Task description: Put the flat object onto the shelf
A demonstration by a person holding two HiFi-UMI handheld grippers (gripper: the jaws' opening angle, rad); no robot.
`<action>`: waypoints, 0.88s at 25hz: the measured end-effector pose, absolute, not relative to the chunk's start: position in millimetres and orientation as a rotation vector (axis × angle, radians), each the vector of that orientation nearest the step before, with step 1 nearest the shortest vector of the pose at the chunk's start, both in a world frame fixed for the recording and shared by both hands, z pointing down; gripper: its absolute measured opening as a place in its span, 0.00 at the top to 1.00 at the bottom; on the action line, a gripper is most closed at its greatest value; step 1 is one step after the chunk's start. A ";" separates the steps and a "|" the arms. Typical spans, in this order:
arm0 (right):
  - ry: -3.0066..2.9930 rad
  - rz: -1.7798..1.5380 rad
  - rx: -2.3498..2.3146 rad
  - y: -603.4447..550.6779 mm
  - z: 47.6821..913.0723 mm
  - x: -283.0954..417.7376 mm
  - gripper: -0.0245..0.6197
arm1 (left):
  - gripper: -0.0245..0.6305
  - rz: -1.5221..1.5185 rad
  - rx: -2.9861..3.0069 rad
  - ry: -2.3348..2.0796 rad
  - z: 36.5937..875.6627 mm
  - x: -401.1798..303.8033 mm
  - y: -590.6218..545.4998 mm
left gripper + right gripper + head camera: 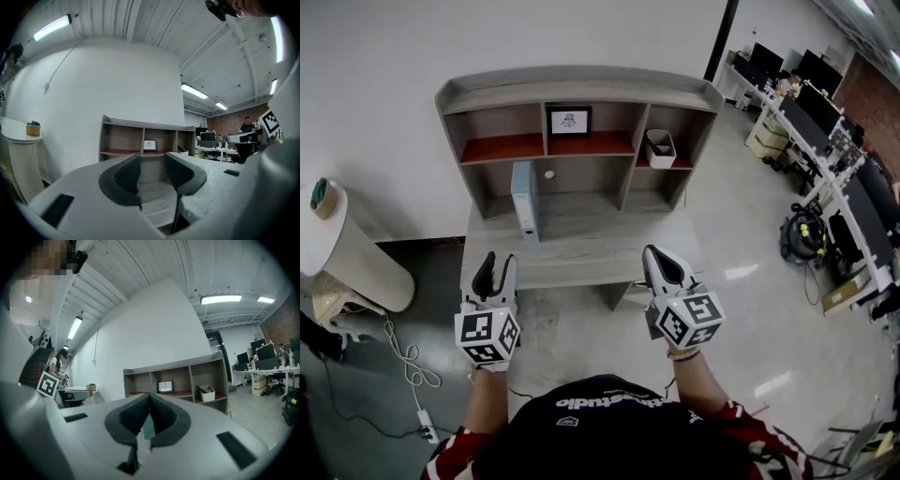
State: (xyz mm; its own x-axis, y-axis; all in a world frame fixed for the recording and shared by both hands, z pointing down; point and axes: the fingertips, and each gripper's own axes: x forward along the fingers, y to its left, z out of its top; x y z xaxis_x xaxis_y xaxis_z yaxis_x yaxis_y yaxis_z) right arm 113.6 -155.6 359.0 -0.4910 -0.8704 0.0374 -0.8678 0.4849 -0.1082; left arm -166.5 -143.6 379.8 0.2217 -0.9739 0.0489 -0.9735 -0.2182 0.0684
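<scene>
The shelf [581, 82] fills my twelve o'clock, the flat object [524, 199] upright on its bottom board, at one o'clock from my left gripper [496, 266], fingers spread on nothing, and ten from my right gripper [657, 256], fingers pressed together, empty, so I judge it placed.

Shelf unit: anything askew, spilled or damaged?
Nothing stands out. In the shelf unit, the picture frame stands upright in the middle compartment, the white bin sits in the right one, and the light blue flat object stands on edge lower down.
</scene>
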 end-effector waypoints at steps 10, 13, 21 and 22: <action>2.699 -0.190 -1.538 -152.0 363.9 127.1 0.96 | 0.79 0.032 2.380 -1.948 375.9 -149.0 -130.8; 2.704 -0.179 -1.531 -152.8 362.9 128.9 0.96 | 0.82 0.029 2.376 -1.961 374.8 -147.1 -128.3; 2.704 -0.183 -1.502 -151.8 361.5 123.5 0.96 | 0.94 -0.009 2.386 -1.949 370.3 -143.7 -120.8; 2.705 -0.181 -1.500 -151.2 361.4 122.6 0.96 | 0.94 -0.011 2.387 -1.953 369.9 -144.3 -120.1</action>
State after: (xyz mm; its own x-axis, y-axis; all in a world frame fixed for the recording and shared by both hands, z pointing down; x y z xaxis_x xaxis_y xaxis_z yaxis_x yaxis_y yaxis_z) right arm 122.6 -151.2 361.4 -0.5302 -0.8477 0.0186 -0.8426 0.5243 -0.1229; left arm -144.3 -120.1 369.9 0.1988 -0.9796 0.0311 -0.9791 -0.1971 0.0492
